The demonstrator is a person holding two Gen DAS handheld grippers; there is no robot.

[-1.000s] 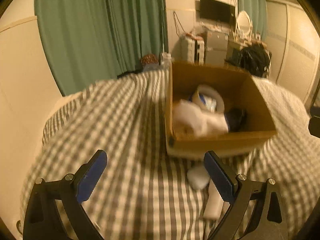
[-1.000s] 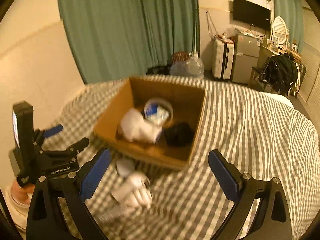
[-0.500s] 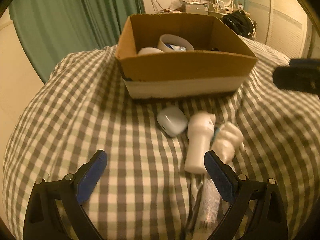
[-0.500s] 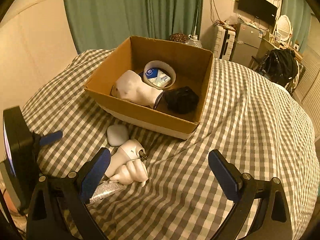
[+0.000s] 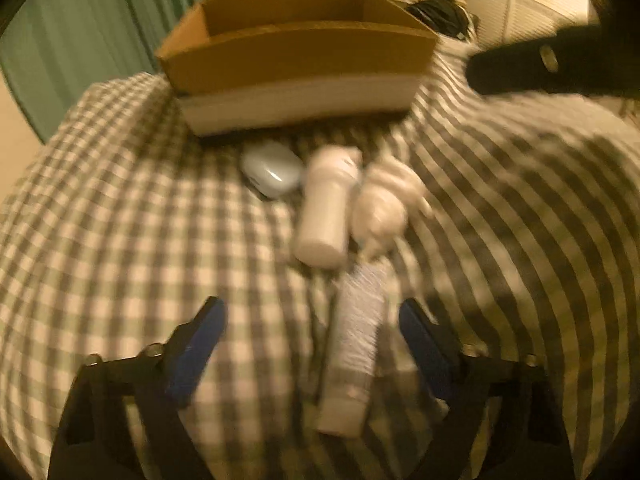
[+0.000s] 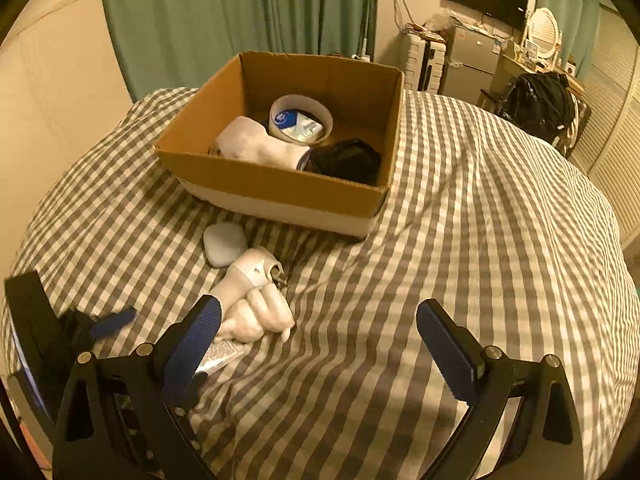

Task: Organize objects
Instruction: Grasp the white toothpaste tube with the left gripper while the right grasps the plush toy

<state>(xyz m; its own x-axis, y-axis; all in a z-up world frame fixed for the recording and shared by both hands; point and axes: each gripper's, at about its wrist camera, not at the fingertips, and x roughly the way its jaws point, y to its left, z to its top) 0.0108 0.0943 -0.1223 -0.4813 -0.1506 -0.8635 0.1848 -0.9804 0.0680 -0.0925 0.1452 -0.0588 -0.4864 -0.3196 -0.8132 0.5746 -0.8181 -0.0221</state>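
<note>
On the checked bedcover a silver-white tube [image 5: 356,344] lies between the fingers of my left gripper [image 5: 310,334]. Its jaws are closing and the pads are not on the tube. Beyond it lie a white bottle [image 5: 324,208], a white fist-shaped figure [image 5: 384,200] and a small pale case [image 5: 272,168], in front of a cardboard box [image 5: 296,52]. My right gripper [image 6: 320,340] hangs open over the cover, empty, right of the bottle [image 6: 248,276], figure [image 6: 260,314] and case [image 6: 224,242]. The left gripper [image 6: 114,318] shows at the left edge there.
The box [image 6: 280,188] holds a tape roll [image 6: 300,120], a white cloth [image 6: 256,144] and a black item [image 6: 344,158]. Green curtains hang behind the bed. Furniture and a black bag [image 6: 540,104] stand at the far right. The right gripper's dark body [image 5: 560,64] crosses the left view's upper right.
My left gripper has dropped and come in over the loose things; its jaws have narrowed and the tube now lies between them. The right gripper has sunk closer to the bedcover.
</note>
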